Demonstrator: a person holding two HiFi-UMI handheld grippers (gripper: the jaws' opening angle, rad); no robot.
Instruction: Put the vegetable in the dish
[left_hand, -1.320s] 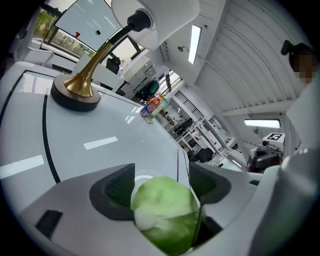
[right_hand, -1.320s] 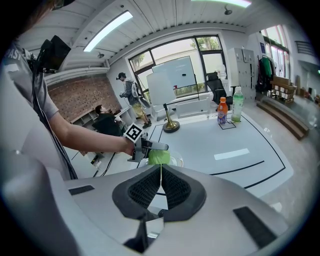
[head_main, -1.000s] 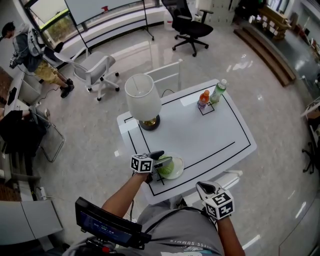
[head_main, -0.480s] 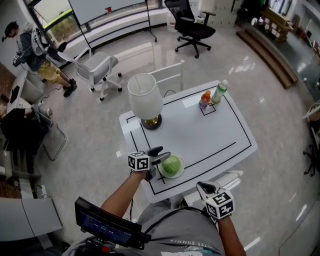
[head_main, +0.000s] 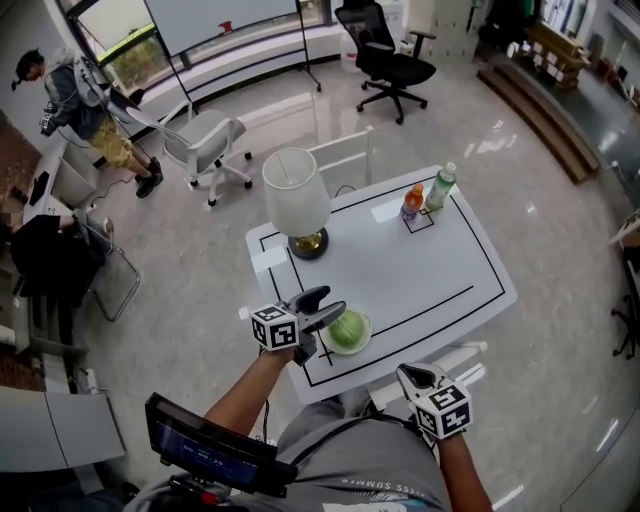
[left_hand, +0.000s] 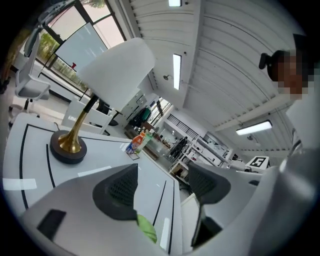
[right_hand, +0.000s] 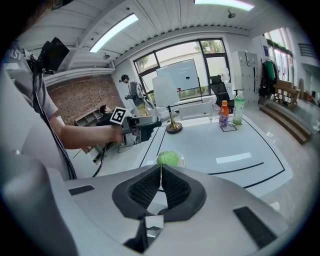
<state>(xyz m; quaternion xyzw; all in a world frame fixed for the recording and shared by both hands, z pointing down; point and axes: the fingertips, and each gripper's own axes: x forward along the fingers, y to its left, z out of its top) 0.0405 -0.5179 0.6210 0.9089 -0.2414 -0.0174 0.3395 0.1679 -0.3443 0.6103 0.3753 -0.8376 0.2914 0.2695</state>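
Note:
A round green cabbage (head_main: 347, 329) lies in a small white dish (head_main: 364, 339) near the table's front left corner; the right gripper view shows the cabbage (right_hand: 169, 158) in the dish (right_hand: 181, 161) too. My left gripper (head_main: 328, 304) hovers just left of the dish, open and holding nothing. In its own view the left gripper (left_hand: 162, 185) shows wide-apart pads, with a sliver of the cabbage (left_hand: 147, 228) below. My right gripper (head_main: 414, 376) stays off the table's front edge, its jaws (right_hand: 160, 187) shut on nothing.
A white-shaded lamp (head_main: 296, 200) with a brass base stands at the table's back left. An orange bottle (head_main: 411, 201) and a green bottle (head_main: 438, 187) stand at the back right. Office chairs (head_main: 205, 140) and a person (head_main: 85, 105) are on the floor beyond the white table (head_main: 440, 270).
My left gripper let go of the cabbage in the dish, then drew back a little to the left, its jaws open. The right gripper has stayed in place.

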